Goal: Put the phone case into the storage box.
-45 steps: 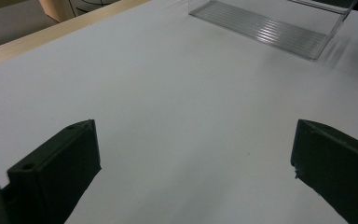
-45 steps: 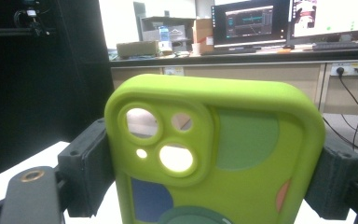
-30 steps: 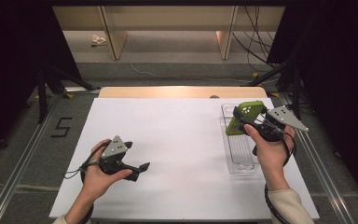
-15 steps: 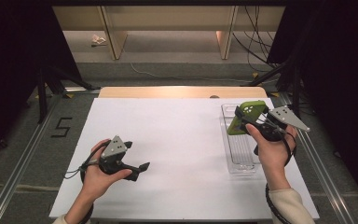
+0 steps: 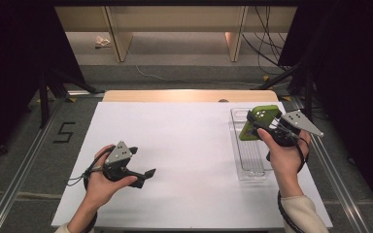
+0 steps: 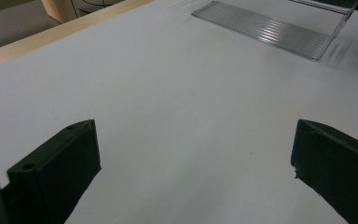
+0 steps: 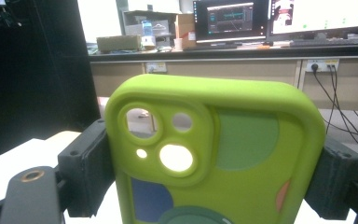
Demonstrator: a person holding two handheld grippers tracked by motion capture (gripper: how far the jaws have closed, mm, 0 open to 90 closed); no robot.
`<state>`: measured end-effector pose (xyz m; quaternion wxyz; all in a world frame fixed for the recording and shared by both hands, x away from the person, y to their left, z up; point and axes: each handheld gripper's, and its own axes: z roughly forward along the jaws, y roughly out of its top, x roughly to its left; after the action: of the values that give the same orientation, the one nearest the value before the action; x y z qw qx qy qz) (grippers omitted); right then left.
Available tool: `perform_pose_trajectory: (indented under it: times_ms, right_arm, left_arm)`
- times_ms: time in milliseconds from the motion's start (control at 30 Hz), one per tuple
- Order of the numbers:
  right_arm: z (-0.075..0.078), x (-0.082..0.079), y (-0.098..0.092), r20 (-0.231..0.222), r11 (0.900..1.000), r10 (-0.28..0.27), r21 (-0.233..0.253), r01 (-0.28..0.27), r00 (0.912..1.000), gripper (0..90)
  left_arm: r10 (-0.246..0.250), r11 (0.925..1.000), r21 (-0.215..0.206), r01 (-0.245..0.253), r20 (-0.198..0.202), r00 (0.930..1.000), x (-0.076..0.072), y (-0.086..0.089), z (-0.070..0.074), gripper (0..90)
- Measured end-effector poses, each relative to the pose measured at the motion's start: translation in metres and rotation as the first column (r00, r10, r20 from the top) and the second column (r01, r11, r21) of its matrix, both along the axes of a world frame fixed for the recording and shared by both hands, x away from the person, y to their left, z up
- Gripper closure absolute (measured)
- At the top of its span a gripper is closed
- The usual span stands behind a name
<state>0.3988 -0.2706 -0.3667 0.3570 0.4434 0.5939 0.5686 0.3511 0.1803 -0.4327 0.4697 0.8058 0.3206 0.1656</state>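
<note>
A white table [image 5: 184, 145] carries a clear ribbed tray [image 5: 250, 153] along its right side. The right gripper [image 5: 261, 129] pinches a green phone case [image 5: 258, 122] across its width and holds it above the tray's far end. The case's long axis tilts up and away, camera-cutout end uppermost. The left gripper [image 5: 145, 175] rests low over the near left table, jaws spread wide and empty.
</note>
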Motion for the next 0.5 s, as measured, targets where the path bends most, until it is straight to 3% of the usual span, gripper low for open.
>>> perform_pose_trajectory:
  times_ms: [500]
  right_arm:
    - [-0.0022,0.0015,-0.0012,-0.002,1.0,-0.014,-0.023,0.014,0.9999,17.7]
  left_arm:
    - [0.0,1.0,-0.004,0.0,0.006,1.0,0.0005,0.0006,-0.0006,0.9]
